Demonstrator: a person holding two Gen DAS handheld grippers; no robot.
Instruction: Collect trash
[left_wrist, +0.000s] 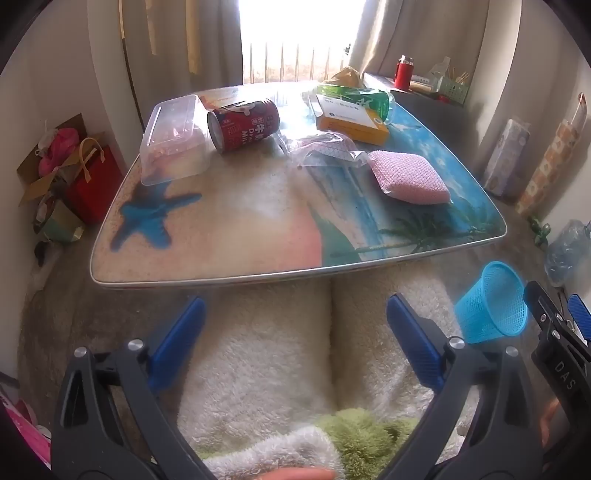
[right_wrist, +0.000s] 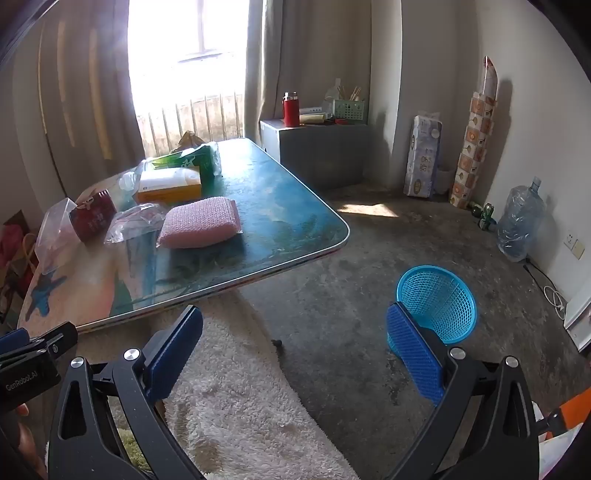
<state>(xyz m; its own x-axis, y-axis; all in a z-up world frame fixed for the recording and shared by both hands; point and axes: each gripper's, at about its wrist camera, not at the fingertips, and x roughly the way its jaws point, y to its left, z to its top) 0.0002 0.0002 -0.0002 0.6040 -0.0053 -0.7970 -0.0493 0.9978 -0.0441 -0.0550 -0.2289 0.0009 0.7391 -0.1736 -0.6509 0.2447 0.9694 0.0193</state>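
Hiding blue basket (right_wrist: 439, 302) partly, right gripper (right_wrist: 295, 350) fingers spread, can (right_wrist: 94, 216) half-covered

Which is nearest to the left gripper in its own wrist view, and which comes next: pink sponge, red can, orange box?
From the left gripper, open below the table's near edge:
1. Pink sponge, right of centre, closest to the near edge.
2. Red can, on its side, left of centre, farther back.
3. Orange box, right rear; close to the can's depth, slightly farther.

Blown-out window (left_wrist: 299, 33) glare, fisheye-warped edges
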